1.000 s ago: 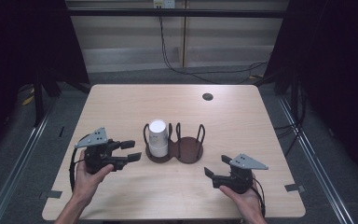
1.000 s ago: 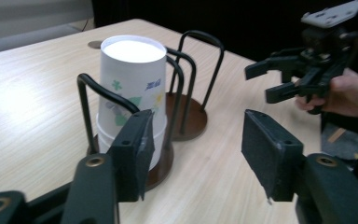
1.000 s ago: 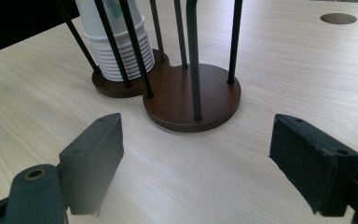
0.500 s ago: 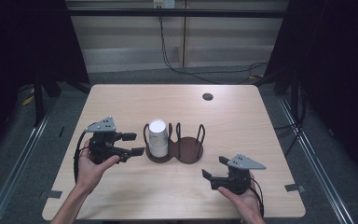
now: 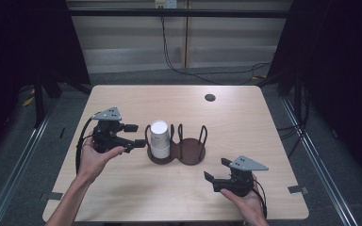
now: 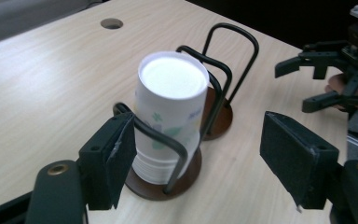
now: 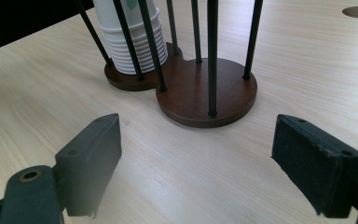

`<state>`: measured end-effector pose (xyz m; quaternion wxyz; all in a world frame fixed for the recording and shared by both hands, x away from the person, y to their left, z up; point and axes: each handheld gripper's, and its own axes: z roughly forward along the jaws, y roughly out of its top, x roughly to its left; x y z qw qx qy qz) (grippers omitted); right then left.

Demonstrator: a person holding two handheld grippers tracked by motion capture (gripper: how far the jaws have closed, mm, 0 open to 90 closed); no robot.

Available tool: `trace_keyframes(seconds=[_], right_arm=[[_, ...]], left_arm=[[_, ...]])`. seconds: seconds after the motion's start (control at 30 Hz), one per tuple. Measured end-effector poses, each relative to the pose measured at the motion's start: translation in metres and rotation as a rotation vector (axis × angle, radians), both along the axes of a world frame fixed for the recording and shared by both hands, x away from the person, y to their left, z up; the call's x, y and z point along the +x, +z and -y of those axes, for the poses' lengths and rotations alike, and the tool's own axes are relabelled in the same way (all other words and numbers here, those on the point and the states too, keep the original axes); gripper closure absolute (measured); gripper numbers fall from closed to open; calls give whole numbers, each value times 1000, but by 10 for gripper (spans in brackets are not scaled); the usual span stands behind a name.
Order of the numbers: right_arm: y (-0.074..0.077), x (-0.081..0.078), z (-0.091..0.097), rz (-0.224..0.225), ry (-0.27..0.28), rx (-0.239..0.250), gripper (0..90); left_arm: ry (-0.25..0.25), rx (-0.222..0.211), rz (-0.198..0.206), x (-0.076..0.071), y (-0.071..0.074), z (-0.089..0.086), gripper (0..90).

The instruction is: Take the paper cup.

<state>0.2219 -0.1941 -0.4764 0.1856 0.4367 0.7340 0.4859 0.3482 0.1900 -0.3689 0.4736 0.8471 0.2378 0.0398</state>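
The left gripper (image 5: 136,136) has moved away from the table's near edge and in toward the stack of cups (image 5: 160,138), its jaws wide beside it; the right gripper (image 5: 217,170) has slid slightly toward the near edge.

A lab-style recording space: a pale wooden desk (image 5: 245,117) ringed by black curtains (image 5: 339,70), metal floor rails (image 5: 16,174), and trailing wall cables (image 5: 188,66).
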Motion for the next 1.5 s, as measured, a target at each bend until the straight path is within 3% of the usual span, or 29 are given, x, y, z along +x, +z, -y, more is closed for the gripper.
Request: trace_keyframes(seconds=[0.07,0.17,0.33,0.6,0.63,0.8,0.87,1.17,1.23,1.37,1.5], right_arm=[[0,0,-1,0,1,-4,152],[0,0,-1,3,-3,-11,153],[0,0,0,4,-4,-23,159],[-1,0,-2,-3,7,-26,159],[-1,0,-2,-1,9,-24,160],[-1,0,-3,5,15,-29,159],[-1,0,-3,4,15,-29,159],[-1,0,-2,3,17,-30,159],[-1,0,-2,7,18,-25,159],[-1,0,-2,8,18,-30,159],[-1,0,-2,10,19,-33,159]], left_arm=[[-3,32,12,4,3,8,268],[-3,40,19,6,5,13,269],[-9,95,11,12,1,26,272],[-22,140,1,24,0,38,291],[-29,162,-3,26,0,40,283],[-39,193,17,31,0,49,275],[-34,178,22,31,-1,53,275],[-35,258,55,33,2,67,297],[-38,254,40,35,1,68,297],[-58,304,37,39,0,73,294],[-52,328,20,41,-3,76,312]])
